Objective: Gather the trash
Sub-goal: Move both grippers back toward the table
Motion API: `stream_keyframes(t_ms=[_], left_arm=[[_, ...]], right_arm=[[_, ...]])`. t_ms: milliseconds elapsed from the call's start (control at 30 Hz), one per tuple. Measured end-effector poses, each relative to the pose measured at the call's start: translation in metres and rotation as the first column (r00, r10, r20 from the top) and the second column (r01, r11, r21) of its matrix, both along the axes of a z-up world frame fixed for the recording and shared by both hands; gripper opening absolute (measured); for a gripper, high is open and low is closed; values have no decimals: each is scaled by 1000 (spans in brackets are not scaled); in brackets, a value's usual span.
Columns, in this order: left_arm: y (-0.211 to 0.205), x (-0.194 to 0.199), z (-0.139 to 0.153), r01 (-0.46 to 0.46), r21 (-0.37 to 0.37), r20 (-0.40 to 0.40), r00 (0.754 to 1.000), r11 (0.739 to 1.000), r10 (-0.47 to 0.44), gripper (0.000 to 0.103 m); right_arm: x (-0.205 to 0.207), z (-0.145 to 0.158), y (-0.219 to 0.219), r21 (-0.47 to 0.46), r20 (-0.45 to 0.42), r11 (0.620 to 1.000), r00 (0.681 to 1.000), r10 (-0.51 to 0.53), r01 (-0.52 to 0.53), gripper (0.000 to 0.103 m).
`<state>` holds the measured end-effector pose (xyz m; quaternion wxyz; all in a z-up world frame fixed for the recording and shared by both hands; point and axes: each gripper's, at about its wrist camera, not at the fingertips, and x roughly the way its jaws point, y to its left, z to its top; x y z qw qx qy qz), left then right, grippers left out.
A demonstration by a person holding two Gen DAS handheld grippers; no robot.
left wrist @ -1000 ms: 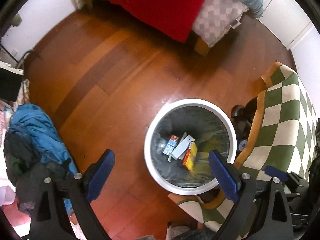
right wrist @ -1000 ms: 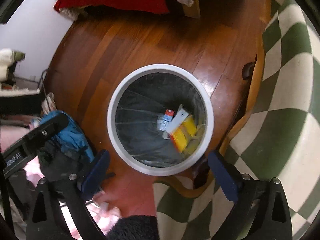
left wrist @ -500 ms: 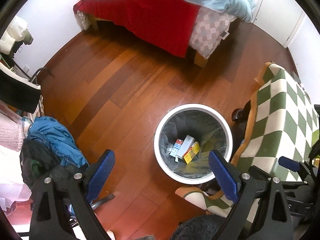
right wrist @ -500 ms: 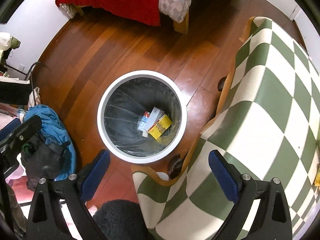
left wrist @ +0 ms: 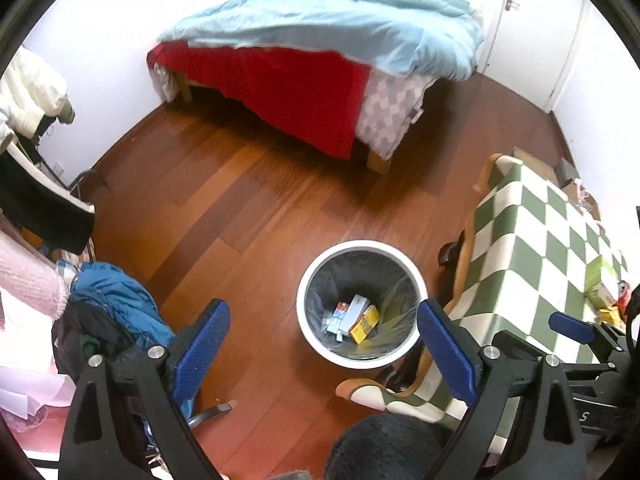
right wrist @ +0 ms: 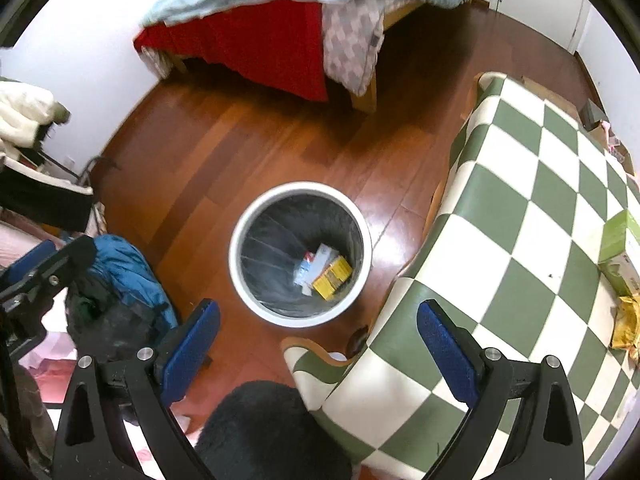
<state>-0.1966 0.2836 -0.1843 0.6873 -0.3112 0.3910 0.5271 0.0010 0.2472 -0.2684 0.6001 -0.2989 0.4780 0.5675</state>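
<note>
A white round trash bin (left wrist: 416, 280) (right wrist: 240, 224) with a dark liner stands on the wooden floor. Inside lie a yellow box (left wrist: 365, 324) (right wrist: 333, 277), a white box (left wrist: 355, 307) (right wrist: 322, 258) and a small red-and-blue carton (left wrist: 335, 318) (right wrist: 304, 270). My left gripper (left wrist: 324, 344) is open, high above the bin, nothing between its blue pads. My right gripper (right wrist: 318, 344) is open too, above the bin's near rim and the table edge. On the green-and-white checked table (right wrist: 520, 240) (left wrist: 540, 240) lie a green box (right wrist: 622, 256) (left wrist: 598, 284) and a yellow wrapper (right wrist: 626, 328) (left wrist: 610, 314).
A bed (left wrist: 320, 60) (right wrist: 280, 20) with red sheet and light blue cover fills the back. A chair piled with blue and dark clothes (left wrist: 108, 320) (right wrist: 120, 288) stands at the left. A dark fuzzy shape (right wrist: 272, 432) (left wrist: 384, 448) sits at the bottom edge. Wooden floor (left wrist: 224, 200) lies between.
Both grippers have risen and pulled back from the bin, so it looks smaller and more of the bed and table shows. The trash in the bin stays put.
</note>
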Motion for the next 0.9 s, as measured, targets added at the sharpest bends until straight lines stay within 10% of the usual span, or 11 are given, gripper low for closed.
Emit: stream_keyframes(t_ms=[367,567,900], left_arm=[[-46,50,45,72,82,42,996,994,-76,96],[-70,144,8,193,7,54,980,981,-194,96],[-119,359,-62,442,-171,67,897,880,-437,96]], right_arm=[[65,70,-87,162,-162,976,980,-120,146,100],[169,64,-162,142,-160,912,918,-363,385,100],[371,-12,-315,-3,-77,594,592,-802,805,100]])
